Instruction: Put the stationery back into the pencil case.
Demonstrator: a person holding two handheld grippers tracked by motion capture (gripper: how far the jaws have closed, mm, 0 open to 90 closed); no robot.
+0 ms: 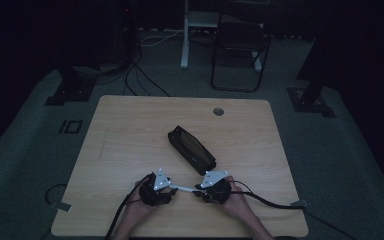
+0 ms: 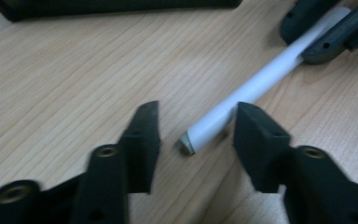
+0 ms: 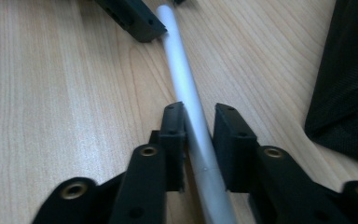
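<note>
A white pen lies near the front edge of the wooden table, between my two grippers. My right gripper is shut on the pen, which runs lengthwise between its jaws. My left gripper is open. The pen's blunt end lies between its jaws, close to the right-hand one, and the pads are not pressing it. In the left gripper view the right gripper clamps the far part of the pen. In the high view the left gripper and right gripper face each other.
A black fabric pouch lies diagonally on the table just beyond the grippers, and its edge is right of the right gripper. A round cable hole is near the far edge. A chair and stand legs are on the floor beyond.
</note>
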